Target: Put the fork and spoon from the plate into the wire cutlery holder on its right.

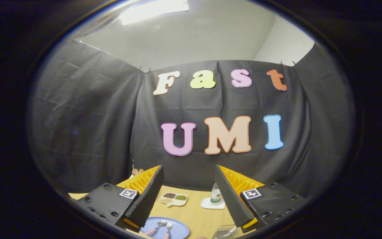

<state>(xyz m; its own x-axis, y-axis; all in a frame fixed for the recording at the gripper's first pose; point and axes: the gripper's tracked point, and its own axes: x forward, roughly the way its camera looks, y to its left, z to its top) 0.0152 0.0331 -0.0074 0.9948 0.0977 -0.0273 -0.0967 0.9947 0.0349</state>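
Note:
A blue plate point(177, 230) lies on the wooden table below and between my fingers, toward the left one. On it rest a spoon point(158, 226) and a fork point(168, 227), side by side, both with pinkish handles. The wire cutlery holder point(225, 231) sits to the plate's right, just inside the right finger, partly cut off. My gripper point(188, 176) is open, held high above the table with nothing between its fingers.
Beyond the plate, a white divided dish point(173, 199) holds brown, green and pale fillings. A small clear bottle point(216, 195) stands on a white coaster point(209, 204) to its right. Black cloth walls the booth behind the table point(199, 215).

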